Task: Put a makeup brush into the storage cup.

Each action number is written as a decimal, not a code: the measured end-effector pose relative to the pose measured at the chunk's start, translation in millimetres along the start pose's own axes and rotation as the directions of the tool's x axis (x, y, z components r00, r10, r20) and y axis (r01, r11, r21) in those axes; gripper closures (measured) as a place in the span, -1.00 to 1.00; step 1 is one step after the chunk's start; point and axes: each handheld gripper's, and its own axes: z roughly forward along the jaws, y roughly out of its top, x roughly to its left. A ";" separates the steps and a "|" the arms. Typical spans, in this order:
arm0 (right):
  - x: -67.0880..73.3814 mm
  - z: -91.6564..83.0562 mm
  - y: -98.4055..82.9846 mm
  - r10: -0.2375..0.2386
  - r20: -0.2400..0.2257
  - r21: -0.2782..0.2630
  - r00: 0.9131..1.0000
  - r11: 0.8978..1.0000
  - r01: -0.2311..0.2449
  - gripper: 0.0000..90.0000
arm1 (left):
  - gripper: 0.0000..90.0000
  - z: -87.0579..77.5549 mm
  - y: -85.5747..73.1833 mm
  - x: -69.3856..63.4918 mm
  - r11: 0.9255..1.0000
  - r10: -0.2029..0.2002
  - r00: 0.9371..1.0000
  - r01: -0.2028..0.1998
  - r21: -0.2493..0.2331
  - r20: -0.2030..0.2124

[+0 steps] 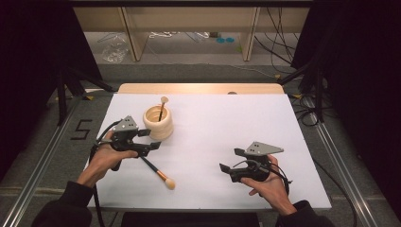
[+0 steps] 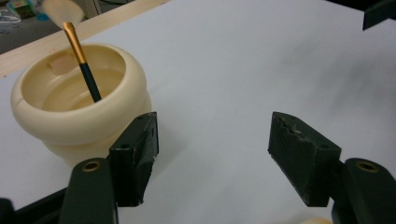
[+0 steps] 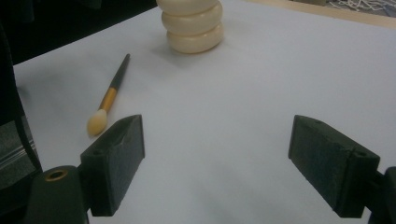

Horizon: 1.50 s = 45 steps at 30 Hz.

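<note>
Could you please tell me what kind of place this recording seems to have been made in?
Probably a lab or workshop recording station: a white-topped table framed by black curtains, metal floor rails either side, loose cables and a taped number on the floor.

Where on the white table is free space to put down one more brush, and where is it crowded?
Free: the wide bare stretch between the cream pot and the right tool, and the whole far right part of the table. Crowded: the near left, where the left tool, the pot and the lying brush sit close together.
</note>
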 end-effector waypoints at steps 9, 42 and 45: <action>0.1 0.4 -0.2 0.010 -0.007 -0.008 1.000 1.000 -0.010 -0.57 | -0.30 2.9 -14.8 -5.5 0.997 0.033 0.999 -0.034 0.064 0.025; -0.2 -1.4 -0.9 0.006 -0.009 -0.002 1.000 1.000 -0.006 -0.57 | -0.38 11.7 -34.3 -19.2 0.962 0.154 0.980 -0.178 0.209 0.123; -0.4 -1.3 -1.0 0.005 -0.007 -0.001 1.000 1.000 -0.005 -0.57 | -0.38 11.5 -34.3 -19.2 0.963 0.151 0.981 -0.174 0.206 0.124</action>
